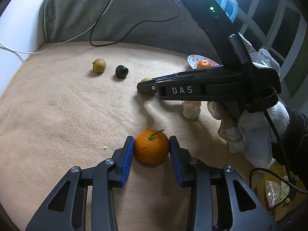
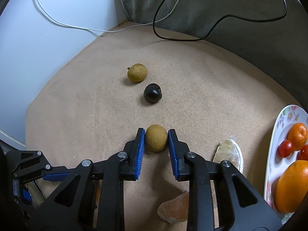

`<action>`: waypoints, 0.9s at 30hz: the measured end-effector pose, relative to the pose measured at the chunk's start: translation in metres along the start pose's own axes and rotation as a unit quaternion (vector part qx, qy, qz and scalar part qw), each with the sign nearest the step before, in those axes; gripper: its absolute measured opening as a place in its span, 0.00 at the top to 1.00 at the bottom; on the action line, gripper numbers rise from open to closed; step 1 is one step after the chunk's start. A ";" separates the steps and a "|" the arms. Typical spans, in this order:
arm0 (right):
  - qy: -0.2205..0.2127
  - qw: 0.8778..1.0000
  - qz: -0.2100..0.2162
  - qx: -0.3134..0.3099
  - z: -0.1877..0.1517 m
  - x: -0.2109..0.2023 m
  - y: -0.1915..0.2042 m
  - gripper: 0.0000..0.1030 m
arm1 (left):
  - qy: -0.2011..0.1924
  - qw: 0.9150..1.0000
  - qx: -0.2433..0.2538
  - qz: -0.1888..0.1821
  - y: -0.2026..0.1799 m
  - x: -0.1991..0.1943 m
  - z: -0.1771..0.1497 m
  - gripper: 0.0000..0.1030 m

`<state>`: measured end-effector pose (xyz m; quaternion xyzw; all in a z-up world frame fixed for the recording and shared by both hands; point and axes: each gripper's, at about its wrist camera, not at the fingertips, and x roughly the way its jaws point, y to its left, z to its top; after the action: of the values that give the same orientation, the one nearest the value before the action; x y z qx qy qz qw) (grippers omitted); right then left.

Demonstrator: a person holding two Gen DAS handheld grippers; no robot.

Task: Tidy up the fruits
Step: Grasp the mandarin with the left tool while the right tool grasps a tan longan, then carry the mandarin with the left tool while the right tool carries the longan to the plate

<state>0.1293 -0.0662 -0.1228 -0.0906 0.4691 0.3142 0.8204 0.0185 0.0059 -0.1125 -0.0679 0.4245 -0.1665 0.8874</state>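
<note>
My left gripper (image 1: 151, 150) squeezes an orange (image 1: 151, 146) sitting on the tan blanket (image 1: 57, 115). My right gripper (image 2: 156, 140) is closed tight on a small brown fruit (image 2: 156, 140), also on the blanket. Farther off lie a dark fruit (image 2: 152, 92) and another brown fruit (image 2: 137, 72). The plate (image 2: 277, 127) of fruit is at my right.

The left gripper (image 1: 151, 150) has blue pads on a black frame, and an orange mandarin (image 1: 151, 146) with a brown stem sits between them; the right gripper (image 2: 156, 141) has the same blue and black around a tan-yellow longan (image 2: 156, 140). The blanket (image 1: 57, 115) is plain beige, bearing a dark purple-black fruit (image 2: 152, 92) and another tan longan (image 2: 137, 72). The plate (image 2: 277, 127) is white with a pink and green flower pattern, carrying orange citrus (image 2: 292, 186) and red tomatoes (image 2: 285, 148).
</note>
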 end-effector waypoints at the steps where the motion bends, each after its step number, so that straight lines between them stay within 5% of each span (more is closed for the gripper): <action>1: -0.003 1.000 0.001 0.001 0.000 -0.002 -0.001 0.75 | -0.001 1.000 -0.001 0.000 0.000 -0.001 0.000 0.66; 27: -0.088 0.993 -0.024 0.069 -0.020 -0.101 -0.068 0.75 | -0.030 0.999 0.027 -0.017 -0.033 0.000 0.031 0.66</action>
<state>0.1192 -0.1724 -0.0602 -0.0167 0.4137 0.2680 0.8699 0.0346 -0.0261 -0.0845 -0.0560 0.3915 -0.1909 0.8984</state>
